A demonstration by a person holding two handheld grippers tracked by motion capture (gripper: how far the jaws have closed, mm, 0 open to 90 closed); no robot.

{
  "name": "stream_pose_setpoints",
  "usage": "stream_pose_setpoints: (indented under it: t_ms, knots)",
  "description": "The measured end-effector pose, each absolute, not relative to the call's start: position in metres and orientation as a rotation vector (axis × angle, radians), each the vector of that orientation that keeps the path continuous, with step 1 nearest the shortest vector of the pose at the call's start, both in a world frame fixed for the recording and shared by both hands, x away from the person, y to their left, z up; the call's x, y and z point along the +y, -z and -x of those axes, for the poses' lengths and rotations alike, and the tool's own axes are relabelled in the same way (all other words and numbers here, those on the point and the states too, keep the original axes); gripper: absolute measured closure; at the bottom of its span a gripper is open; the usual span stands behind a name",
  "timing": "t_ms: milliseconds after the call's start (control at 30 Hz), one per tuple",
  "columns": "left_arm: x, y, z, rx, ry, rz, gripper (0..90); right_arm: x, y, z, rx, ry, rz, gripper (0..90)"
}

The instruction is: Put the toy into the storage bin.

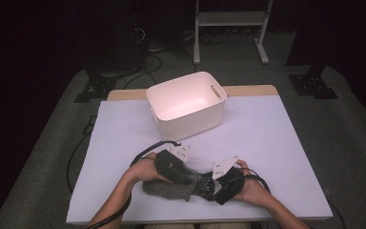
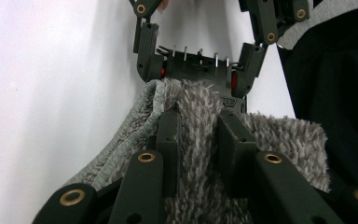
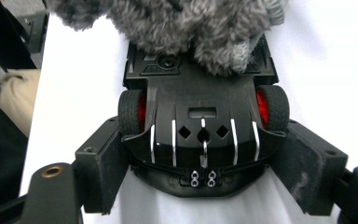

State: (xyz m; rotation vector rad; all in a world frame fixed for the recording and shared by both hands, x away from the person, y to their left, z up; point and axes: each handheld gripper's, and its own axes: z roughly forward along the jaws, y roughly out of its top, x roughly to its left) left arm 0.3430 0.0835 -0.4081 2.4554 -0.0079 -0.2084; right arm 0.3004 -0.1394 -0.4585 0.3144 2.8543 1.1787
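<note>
White table (image 1: pixel 276 143) carries a bin (image 1: pixel 187 104), empty. Left tool (image 2: pixel 199 140) clamps narrow on the cloth (image 2: pixel 196 116); right tool (image 3: pixel 205 163) grips the toy car (image 3: pixel 203 121) wide, near the front edge. Wiping appears underway; binning remains.

the setting reads as a lab or recording studio, not a home. a table (image 1: pixel 286 143) covered by a plain white sheet stands on grey carpet (image 1: pixel 352 143), surrounded by dark, unlit space. black stand bases (image 1: pixel 312 85) sit on the floor at both far corners, with loose cables (image 1: pixel 147 64) running between them. a white metal frame (image 1: pixel 231 21) stands behind. a bare white bin (image 1: pixel 187 104) rests on the sheet. a person's forearms enter from the near edge.
</note>
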Motion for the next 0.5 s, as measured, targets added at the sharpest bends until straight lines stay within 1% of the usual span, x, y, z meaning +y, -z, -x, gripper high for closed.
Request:
stream_pose_setpoints:
  t_ms: [133,333,500]
  knots:
    - [0.081,0.407,-0.341,-0.019,0.193,-2.473,72.6,-0.139,0.457,-0.300,2.867,-1.160,-0.340,22.1]
    - [0.081,0.408,-0.337,-0.019,0.194,-2.455,72.6,-0.141,0.452,-0.298,2.895,-1.150,-0.374,19.8]
    - [0.079,0.408,-0.335,-0.023,0.185,-2.463,72.8,-0.146,0.444,-0.299,2.883,-1.220,-0.423,19.0]
